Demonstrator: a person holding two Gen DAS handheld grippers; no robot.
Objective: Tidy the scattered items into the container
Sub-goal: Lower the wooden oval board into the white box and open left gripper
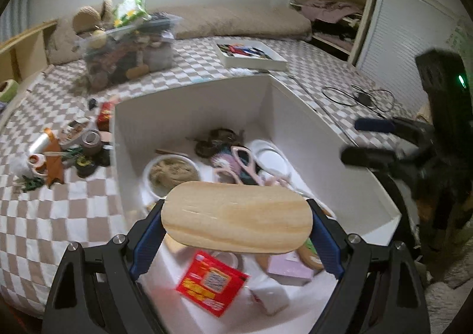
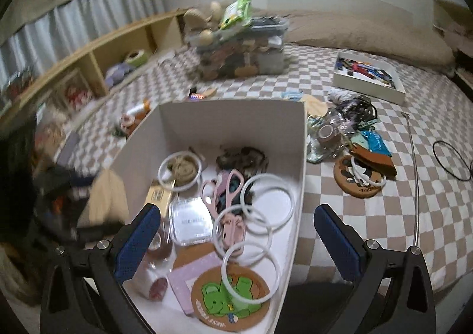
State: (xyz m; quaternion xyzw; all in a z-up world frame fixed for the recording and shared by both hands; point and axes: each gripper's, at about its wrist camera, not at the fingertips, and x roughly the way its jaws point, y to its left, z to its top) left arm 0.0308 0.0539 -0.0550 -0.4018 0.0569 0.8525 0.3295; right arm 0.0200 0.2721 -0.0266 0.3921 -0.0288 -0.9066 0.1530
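Note:
My left gripper [image 1: 236, 233] is shut on an oval wooden board [image 1: 236, 217] and holds it above the near end of the white box [image 1: 189, 97]. A red packet [image 1: 211, 283], pink scissors [image 1: 241, 162] and a ring of twine [image 1: 173, 173] lie in the box. My right gripper [image 2: 236, 233] is open and empty over the near right wall of the box [image 2: 298, 174]. Below it lie white rings [image 2: 267, 201] and a green bear coaster [image 2: 230, 298]. Loose items lie left of the box [image 1: 65, 153] and right of it [image 2: 354, 139].
A clear bin [image 1: 127, 50] full of things and a shallow white tray [image 2: 369, 76] stand on the checkered bed cover. A thin metal rod [image 2: 415, 174] and a black cable [image 2: 452, 162] lie at the right. Wooden shelves [image 2: 88, 59] run along the left.

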